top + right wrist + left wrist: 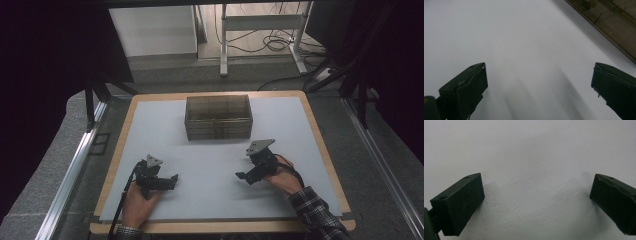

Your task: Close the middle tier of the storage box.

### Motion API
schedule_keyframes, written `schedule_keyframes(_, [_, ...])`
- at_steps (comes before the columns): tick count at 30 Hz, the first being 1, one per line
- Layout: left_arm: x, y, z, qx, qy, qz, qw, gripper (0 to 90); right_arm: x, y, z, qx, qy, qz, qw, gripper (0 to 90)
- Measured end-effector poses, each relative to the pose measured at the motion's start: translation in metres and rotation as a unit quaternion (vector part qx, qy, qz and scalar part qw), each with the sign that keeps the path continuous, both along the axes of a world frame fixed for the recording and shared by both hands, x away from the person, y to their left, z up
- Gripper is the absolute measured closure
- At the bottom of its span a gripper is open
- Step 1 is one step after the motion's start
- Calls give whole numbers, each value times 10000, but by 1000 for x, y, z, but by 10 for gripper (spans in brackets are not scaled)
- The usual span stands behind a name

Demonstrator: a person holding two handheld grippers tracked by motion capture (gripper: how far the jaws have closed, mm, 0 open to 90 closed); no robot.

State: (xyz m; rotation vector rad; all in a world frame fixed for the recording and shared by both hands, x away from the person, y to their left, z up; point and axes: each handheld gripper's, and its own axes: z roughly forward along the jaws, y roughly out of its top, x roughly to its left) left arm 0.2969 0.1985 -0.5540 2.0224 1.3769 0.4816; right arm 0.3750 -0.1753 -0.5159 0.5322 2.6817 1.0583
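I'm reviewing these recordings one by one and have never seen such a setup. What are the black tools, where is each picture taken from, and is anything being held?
A person sits at a table with a pale sheet on it and holds a two-jaw tool in each hand: the left gripper and the right gripper. The high view looks down from above the person. The other two pictures come from cameras riding on each gripper, looking along its black jaws. The one object on the sheet is a closed, see-through box at the far middle; its edge also shows in the corner of the right gripper view. Both grippers stand open with only bare sheet between the jaws, so nothing is held.
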Motion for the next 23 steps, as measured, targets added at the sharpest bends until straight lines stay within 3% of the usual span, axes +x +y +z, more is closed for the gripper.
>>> schedule_keyframes(15, [0, 0, 0, 1, -1, 1, 10000, 0, 1, -12, -16, -241, 205, -18, 9995, 0])
schedule_keyframes(18, [0, 0, 0, -1, 0, 2, 10000, 0, 3, -15, -18, -94, 219, -9, 9997, 0])
schedule_keyframes(23, [0, 0, 0, -1, -1, 2, 10000, 0, 3, -16, -20, -59, 188, 3, 9998, 0])
